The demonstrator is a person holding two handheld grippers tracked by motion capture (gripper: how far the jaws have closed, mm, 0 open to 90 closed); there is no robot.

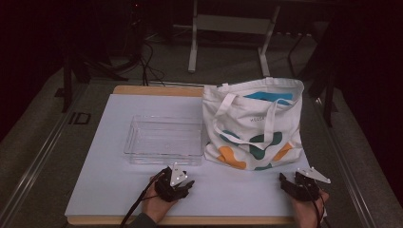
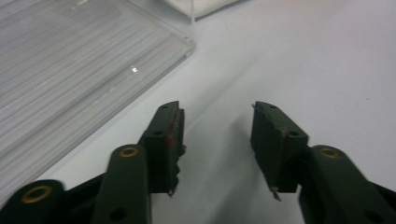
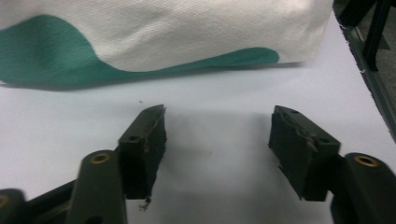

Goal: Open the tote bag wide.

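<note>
A white tote bag with teal, orange and blue patches stands upright at the right of the white table sheet. Left of it sits a clear plastic tray, with nothing visible inside. My left gripper rests low on the sheet just in front of the tray, jaws open with nothing between them; the tray's near corner lies ahead to its left. My right gripper is near the front right, open and empty, facing the bag's lower edge.
The sheet covers a wooden tabletop whose edge shows at the back. Beyond it, dark floor holds cables and a metal stand. Bare sheet lies between the two grippers.
</note>
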